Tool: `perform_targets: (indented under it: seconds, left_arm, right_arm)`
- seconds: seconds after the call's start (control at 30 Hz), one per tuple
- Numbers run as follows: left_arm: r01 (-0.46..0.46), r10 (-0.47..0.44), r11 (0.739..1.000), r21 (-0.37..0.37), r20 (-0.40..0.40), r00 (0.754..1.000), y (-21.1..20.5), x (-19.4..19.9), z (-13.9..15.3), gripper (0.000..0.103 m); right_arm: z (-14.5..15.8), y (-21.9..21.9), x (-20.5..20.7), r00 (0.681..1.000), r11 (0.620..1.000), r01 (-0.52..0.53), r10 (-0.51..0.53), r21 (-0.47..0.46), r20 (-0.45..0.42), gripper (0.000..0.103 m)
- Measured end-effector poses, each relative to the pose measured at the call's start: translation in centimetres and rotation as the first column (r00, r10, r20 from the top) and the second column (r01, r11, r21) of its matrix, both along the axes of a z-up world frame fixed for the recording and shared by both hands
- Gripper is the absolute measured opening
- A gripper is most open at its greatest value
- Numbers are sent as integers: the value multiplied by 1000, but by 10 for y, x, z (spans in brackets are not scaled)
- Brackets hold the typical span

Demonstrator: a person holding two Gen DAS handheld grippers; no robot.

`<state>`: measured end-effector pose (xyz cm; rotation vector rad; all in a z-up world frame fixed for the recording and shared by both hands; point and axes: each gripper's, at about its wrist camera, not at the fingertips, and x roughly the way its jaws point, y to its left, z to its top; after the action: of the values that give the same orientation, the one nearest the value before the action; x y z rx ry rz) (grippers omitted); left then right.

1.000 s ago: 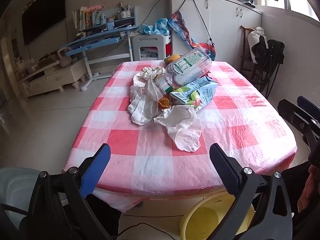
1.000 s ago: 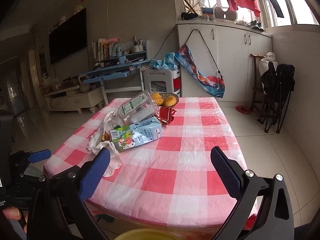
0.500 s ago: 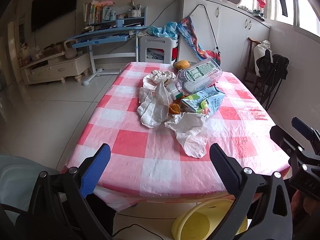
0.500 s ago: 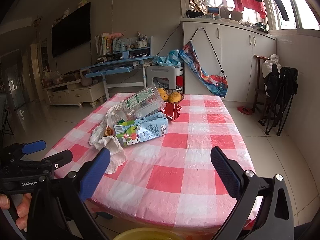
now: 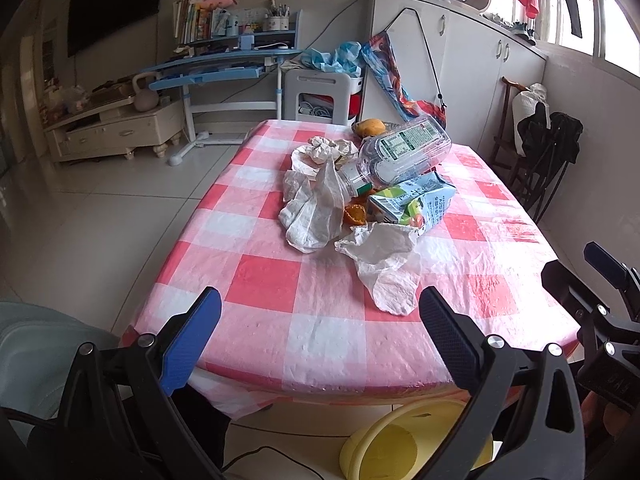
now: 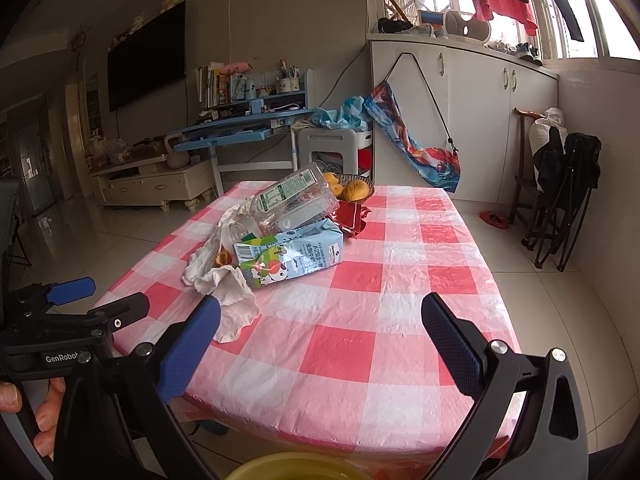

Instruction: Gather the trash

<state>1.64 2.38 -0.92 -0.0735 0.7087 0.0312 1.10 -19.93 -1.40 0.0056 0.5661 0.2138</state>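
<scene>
Crumpled white tissue (image 5: 386, 270) lies ahead of the left gripper (image 5: 320, 330); right gripper (image 6: 320, 332) too gapes wide, empty.

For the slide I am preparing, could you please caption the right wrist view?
Open right tongs face a checked table with a milk carton, plastic bottle and crumpled tissues.

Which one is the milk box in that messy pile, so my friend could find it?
Look at the table with the red-and-white checked cloth, then at the trash heap on it. The carton lies on its side under the clear plastic bottle; it alone is light blue with cartoon pictures.
</scene>
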Motion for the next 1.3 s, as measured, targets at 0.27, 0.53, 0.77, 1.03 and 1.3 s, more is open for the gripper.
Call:
perform_targets:
  seconds: [0.27,0.53,0.77,1.03,1.3]
  left_arm:
    - [-1,1,1000,-2,-3,1000,-1,0,-1,96]
    - [1,-1,1000,-5,-4,1000,-5,2,-1,96]
    - [3,-3,1000,0,-1,1000,-4,0,-1,96]
    - [4,-4,1000,-1,-1,1000,-5,0,-1,96]
    - [17,-17,1000,-11,-1,1000,-9,1,2,96]
  right_arm:
    - [0,2,1,1000,1000,-4,4,-2,-4,97]
    - [-1,2,1,1000,1000,-3,3,1,-5,97]
    - [-2,4,0,1000,1000,-1,1,6,-3,97]
    - [-2,4,-1,1000,1000,0,0,12,-4,97]
    - [2,-3,1,1000,1000,9,-9,25,-3,97]
